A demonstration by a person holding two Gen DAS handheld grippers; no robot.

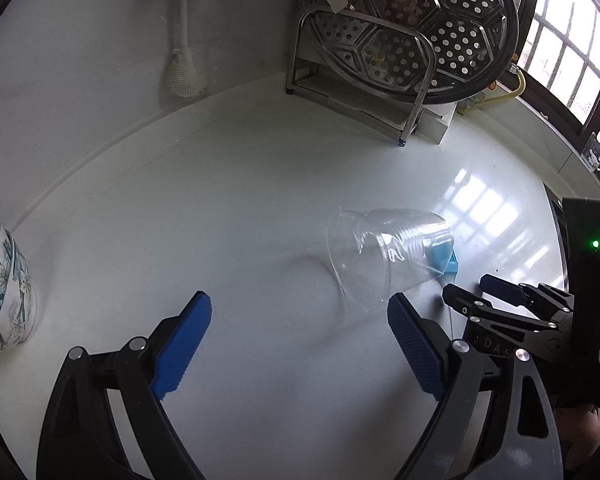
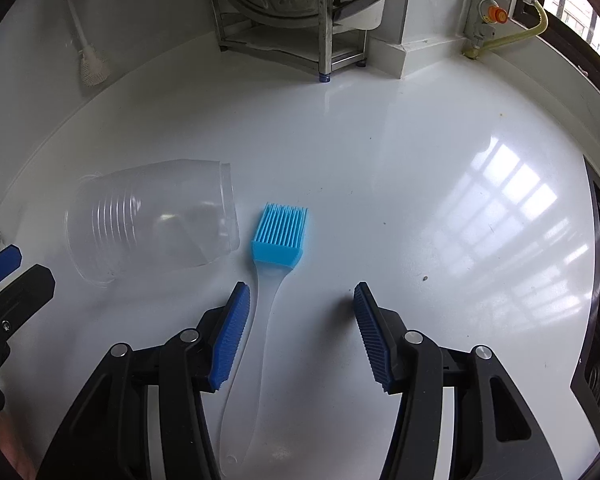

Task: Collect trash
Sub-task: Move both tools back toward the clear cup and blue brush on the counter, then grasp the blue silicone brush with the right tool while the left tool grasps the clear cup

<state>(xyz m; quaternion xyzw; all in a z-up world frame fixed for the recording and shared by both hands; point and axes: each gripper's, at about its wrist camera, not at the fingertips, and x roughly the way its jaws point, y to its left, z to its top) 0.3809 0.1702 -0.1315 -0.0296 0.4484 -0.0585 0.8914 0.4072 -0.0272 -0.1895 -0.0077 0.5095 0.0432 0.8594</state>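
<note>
A clear plastic cup (image 1: 384, 252) lies on its side on the white counter, its rim toward my left gripper (image 1: 300, 312), which stands open with nothing between its fingers, the cup just ahead of its right finger. In the right wrist view the same cup (image 2: 152, 220) lies to the left. A blue silicone brush (image 2: 280, 236) with a translucent handle lies beside it. My right gripper (image 2: 300, 304) is open above the handle, which runs along its left finger (image 2: 232, 332) without being pinched. That gripper also shows at the right of the left wrist view as the right gripper (image 1: 476, 288).
A steel rack (image 1: 364, 80) holding a perforated steamer tray (image 1: 432, 20) stands at the back wall. A white bottle brush (image 1: 184, 68) hangs on the wall. Stacked floral bowls (image 1: 4, 280) sit at the left edge. A gas valve and hose (image 2: 500, 24) are at back right.
</note>
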